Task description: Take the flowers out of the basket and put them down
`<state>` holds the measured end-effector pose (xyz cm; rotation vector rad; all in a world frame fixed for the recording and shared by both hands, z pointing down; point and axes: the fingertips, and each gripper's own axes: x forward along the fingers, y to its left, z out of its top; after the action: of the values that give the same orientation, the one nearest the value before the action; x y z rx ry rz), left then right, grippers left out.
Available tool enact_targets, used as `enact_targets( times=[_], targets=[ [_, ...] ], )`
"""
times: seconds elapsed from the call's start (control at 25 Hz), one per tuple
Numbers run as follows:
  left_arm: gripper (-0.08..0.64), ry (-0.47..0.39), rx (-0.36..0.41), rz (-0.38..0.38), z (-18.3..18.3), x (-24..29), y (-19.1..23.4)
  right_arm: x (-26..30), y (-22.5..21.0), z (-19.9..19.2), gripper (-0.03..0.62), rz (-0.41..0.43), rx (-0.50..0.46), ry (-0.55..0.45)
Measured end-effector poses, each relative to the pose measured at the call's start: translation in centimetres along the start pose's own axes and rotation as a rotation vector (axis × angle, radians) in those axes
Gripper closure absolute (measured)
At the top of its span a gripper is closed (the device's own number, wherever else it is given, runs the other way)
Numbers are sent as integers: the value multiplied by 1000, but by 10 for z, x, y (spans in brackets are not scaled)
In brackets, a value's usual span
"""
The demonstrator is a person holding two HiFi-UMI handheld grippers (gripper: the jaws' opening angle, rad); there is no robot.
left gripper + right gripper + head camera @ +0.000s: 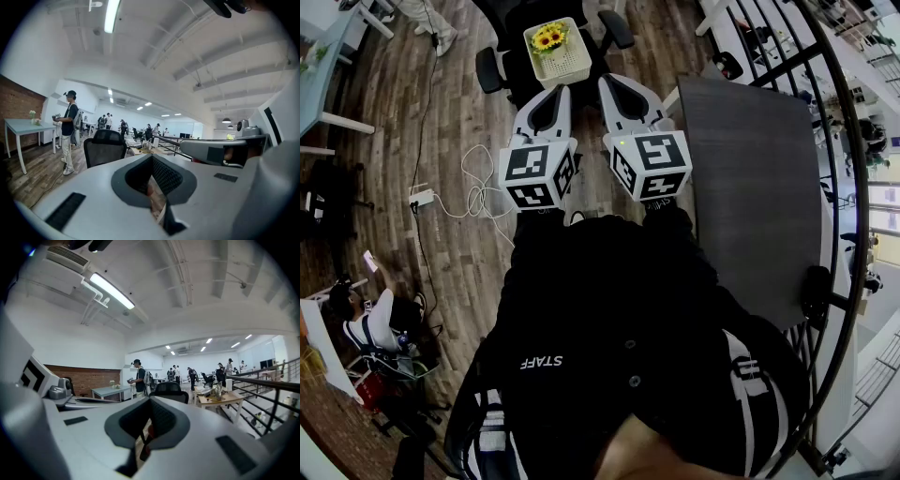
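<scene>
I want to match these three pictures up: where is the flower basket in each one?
Head view: the basket is at top centre, sitting on a black chair.
Left gripper view: not in it; only the chair shows, left of centre.
Right gripper view: not in it; the chair shows near the centre.
Shared landmark: the chair.

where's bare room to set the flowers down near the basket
The dark grey table right of the right gripper is bare all over. Wood floor left of the chair is free down to the white cables. The chair seat is crowded: the basket takes most of it.
</scene>
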<state>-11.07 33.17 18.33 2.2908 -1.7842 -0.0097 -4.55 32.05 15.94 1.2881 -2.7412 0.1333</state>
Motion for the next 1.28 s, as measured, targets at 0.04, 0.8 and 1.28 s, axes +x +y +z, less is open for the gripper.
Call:
enact_targets(
  times=[0.04, 0.8, 1.28],
  targets=[
    [559, -1, 0, 0, 0, 1, 1, 1, -1, 0, 578, -2, 0, 0],
    [558, 46, -36, -12, -23, 12, 40, 29, 9, -19, 578, -31, 29, 29],
    [558, 132, -101, 24, -49, 55, 70, 67, -13, -43, 578, -18, 50, 101]
  ],
)
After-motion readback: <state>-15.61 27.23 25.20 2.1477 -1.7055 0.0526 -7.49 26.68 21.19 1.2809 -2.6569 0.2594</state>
